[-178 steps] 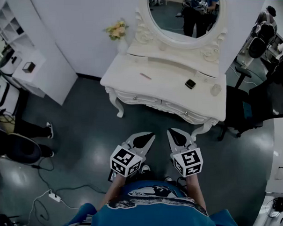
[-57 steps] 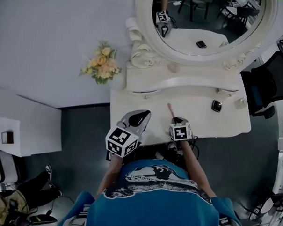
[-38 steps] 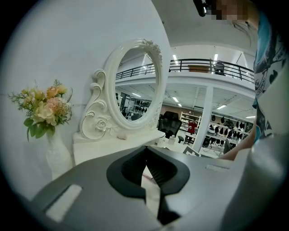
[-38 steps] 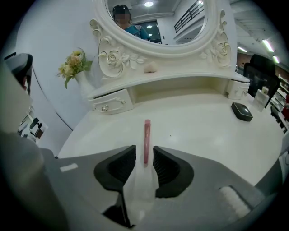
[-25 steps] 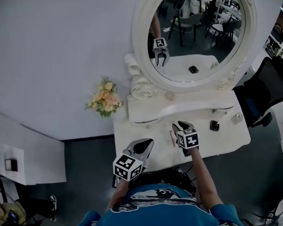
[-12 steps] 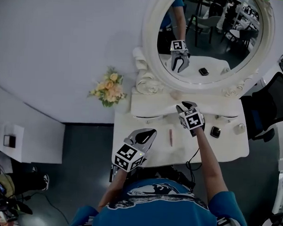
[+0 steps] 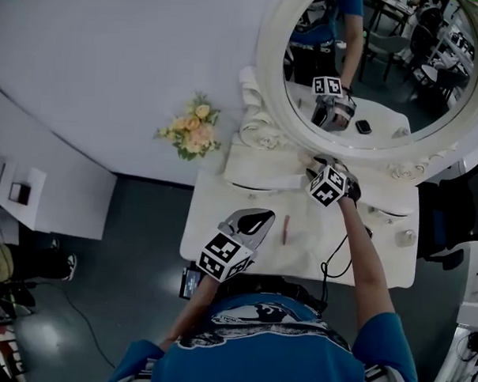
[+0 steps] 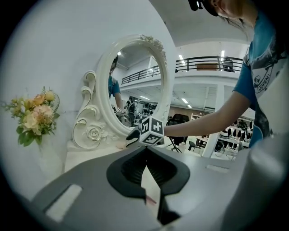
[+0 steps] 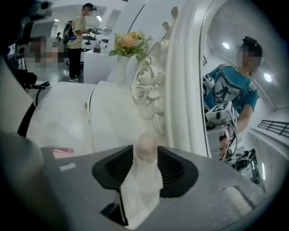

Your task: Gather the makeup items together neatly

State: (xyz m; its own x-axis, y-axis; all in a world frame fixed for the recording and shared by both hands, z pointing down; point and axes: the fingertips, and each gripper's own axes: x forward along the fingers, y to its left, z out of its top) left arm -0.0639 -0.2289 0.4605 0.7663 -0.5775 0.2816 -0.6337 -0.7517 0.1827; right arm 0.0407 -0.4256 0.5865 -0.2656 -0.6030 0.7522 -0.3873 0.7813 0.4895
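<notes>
The right claw (image 9: pixel 145 151) is reaching onto the raised shelf (image 7: pixel 263 175) at the foot of the oval mirror (image 7: pixel 371 73). Its jaws have just been opening and are standing partly apart. A pale pink, rounded makeup sponge (image 9: pixel 146 145) is sitting upright between their tips, with the pads close at either side of it. Whether they are touching it cannot be told.

The left claw (image 8: pixel 146 149) is hovering over the near part of the white dressing table (image 7: pixel 222 225). Its tips are meeting and it is carrying nothing.

A slim pink makeup stick (image 7: pixel 286 228) is lying flat on the tabletop just to the right of the left claw's tips. It is behind the right claw and off to that claw's left. A small clear jar (image 7: pixel 407 237) is standing well off to the right of the right claw, nearer the person. What it is holding is too small to tell.

A white vase (image 9: pixel 118 67) is holding a bunch of yellow and peach flowers (image 7: pixel 192 133), well to the left of both claws and beyond the table's edge.

Each claw's cube is showing black-and-white square markers. The print on the person's blue shirt is too small to read.
</notes>
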